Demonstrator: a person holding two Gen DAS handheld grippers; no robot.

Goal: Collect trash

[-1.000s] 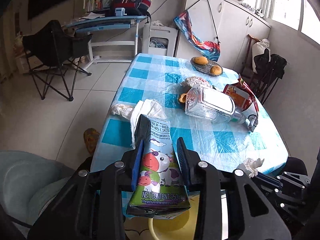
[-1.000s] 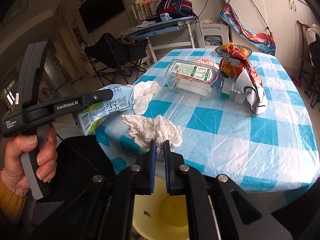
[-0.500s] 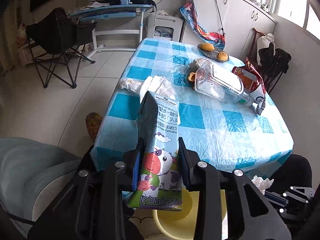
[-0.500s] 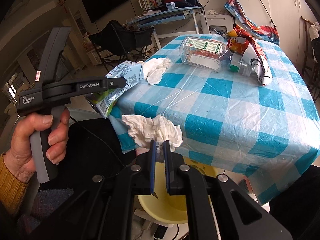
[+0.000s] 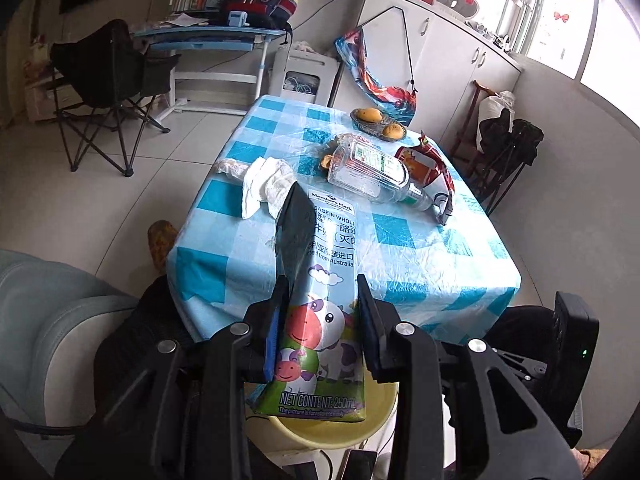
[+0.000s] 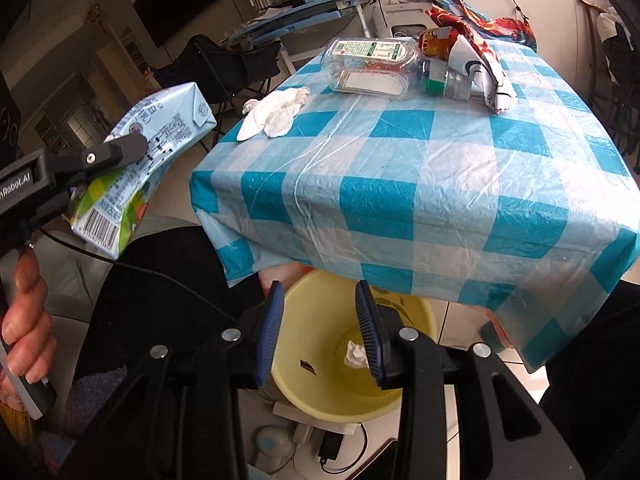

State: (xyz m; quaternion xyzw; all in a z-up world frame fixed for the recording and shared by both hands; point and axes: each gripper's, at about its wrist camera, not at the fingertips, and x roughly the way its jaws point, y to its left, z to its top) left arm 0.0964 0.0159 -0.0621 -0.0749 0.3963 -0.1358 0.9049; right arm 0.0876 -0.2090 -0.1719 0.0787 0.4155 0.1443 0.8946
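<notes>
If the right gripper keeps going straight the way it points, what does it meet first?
Probably the yellow bin: the right gripper, its jaws opening and empty, aims into it, toward the tissue inside. Depth is unclear.

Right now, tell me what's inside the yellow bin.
The yellow bin holds a crumpled tissue and a small dark scrap. The right hand-held gripper, jaws opening and empty, hides part of the inside.

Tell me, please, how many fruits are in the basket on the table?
2 fruits: one at the far left end of the basket, the other at its near right end. Smaller ones might be hidden behind them.
</notes>
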